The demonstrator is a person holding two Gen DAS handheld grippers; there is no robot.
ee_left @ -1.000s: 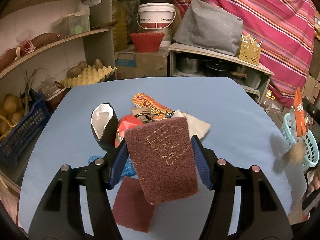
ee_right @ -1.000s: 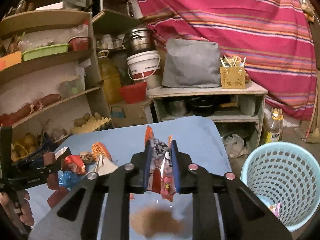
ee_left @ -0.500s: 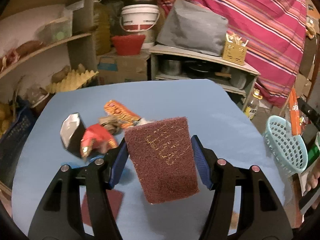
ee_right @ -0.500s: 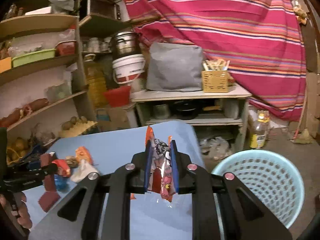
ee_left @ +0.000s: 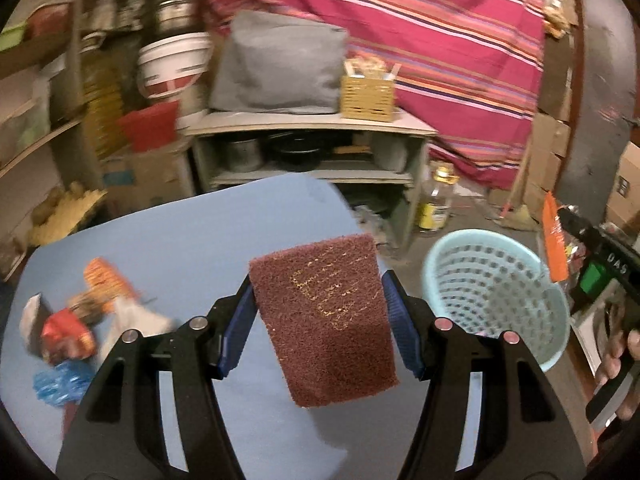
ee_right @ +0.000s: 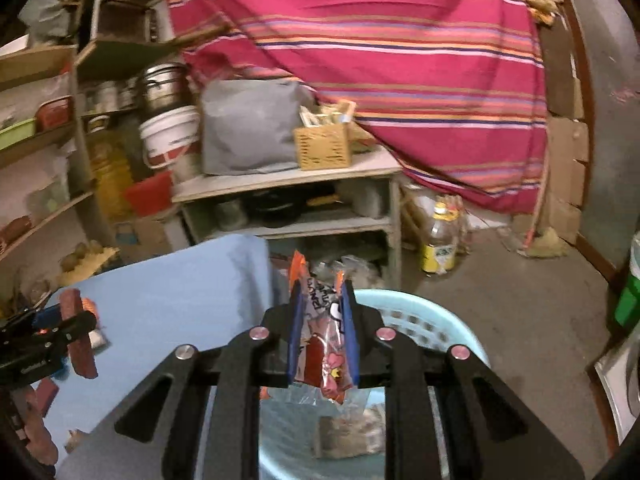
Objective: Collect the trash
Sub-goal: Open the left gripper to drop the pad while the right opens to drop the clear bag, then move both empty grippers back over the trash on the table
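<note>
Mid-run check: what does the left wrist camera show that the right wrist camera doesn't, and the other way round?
Left wrist only: the leftover wrappers on the blue table, and the flat face of the scouring pad clamped in the left gripper.

Right wrist only: the inside of the basket, with trash at the bottom, directly below the snack wrapper pinched in the right gripper.

Both: the table, basket, pad, striped cloth and the grey shelf unit.

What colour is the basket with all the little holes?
The basket is light blue, a pale aqua. It shows best in the left wrist view.
</note>
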